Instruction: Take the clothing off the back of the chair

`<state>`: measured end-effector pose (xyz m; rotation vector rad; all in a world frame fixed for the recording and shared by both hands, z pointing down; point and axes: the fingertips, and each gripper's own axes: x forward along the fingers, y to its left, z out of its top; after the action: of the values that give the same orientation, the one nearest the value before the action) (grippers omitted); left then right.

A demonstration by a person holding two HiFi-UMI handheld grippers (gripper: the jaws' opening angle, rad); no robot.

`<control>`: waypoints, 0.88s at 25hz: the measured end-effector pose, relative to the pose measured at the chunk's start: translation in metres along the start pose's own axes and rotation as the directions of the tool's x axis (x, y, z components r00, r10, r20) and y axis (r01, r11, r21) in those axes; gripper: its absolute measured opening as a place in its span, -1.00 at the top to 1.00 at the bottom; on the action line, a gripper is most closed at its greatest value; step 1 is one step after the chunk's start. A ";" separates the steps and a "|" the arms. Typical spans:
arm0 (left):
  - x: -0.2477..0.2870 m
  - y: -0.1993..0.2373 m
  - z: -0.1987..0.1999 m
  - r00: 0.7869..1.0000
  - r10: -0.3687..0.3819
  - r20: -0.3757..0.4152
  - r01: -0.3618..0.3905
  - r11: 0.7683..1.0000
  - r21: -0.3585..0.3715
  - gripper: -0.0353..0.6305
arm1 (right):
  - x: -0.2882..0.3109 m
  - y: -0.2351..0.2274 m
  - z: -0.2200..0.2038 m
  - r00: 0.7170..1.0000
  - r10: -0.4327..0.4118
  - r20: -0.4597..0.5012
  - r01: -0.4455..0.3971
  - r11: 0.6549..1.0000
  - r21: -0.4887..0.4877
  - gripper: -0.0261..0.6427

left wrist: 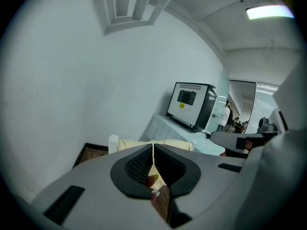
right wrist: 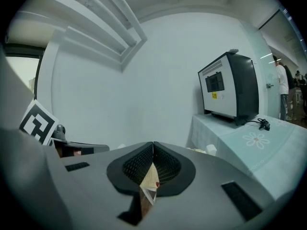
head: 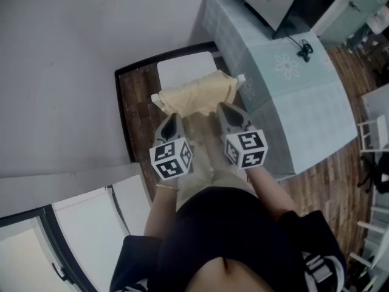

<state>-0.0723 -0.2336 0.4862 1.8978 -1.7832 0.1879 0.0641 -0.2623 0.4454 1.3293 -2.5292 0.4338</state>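
**Head view: both hand-held grippers clamped on the clothing at the chair back**

Head view looks steeply down and shows it plainly: the pale yellow clothing (head: pixel 197 93) lies draped over the top rail (head: pixel 155 97) of the white chair (head: pixel 185 69). The seat is on the far side and a length of fabric hangs down the near side towards the person. The left hand-held gripper (head: pixel 172 121) bites in near the left end of the rail, and the right hand-held gripper (head: pixel 231 113) does the same near the right end. The two sit side by side and well apart across the garment's width.

Left gripper view confirms the grip. Its jaws are pressed together with a thin line of yellow cloth caught between the pads and more fabric trailing below them. Right gripper view tells the same story, with the jaws closed and a fold of the same cloth hanging out beneath. A worktop (head: pixel 292 96) with a patterned cover stands just to the chair's right.

As for handling, this looks like a light, soft, limp piece with no stiffness at all. It should sag between the two grip points and drag wherever it touches the rail. It is unlikely to slip from ribbed pads, but it could snag on the rail's protruding white ends. The sensible hold is the one already taken, two pinches spread wide along the upper edge. The lift should go up and clear of the rail before coming back towards the person.
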 end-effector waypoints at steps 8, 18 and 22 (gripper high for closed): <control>0.027 0.026 -0.014 0.998 0.058 -0.021 -0.058 0.998 -0.012 0.89 | 0.026 -0.022 -0.019 0.999 -0.016 -0.045 0.016 1.000 0.002 0.88; 0.064 0.031 -0.026 0.997 0.068 -0.034 -0.068 0.998 0.002 0.48 | 0.053 -0.059 -0.042 0.993 -0.047 -0.108 0.049 0.999 0.020 0.85; 0.076 0.034 -0.035 0.997 0.060 -0.054 -0.062 0.998 -0.028 0.20 | 0.065 -0.071 -0.048 0.990 -0.060 -0.128 0.064 0.998 0.029 0.38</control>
<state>-0.0868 -0.2851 0.5596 1.8026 -1.8000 0.2312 0.0908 -0.3313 0.5227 1.3431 -2.3799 0.5316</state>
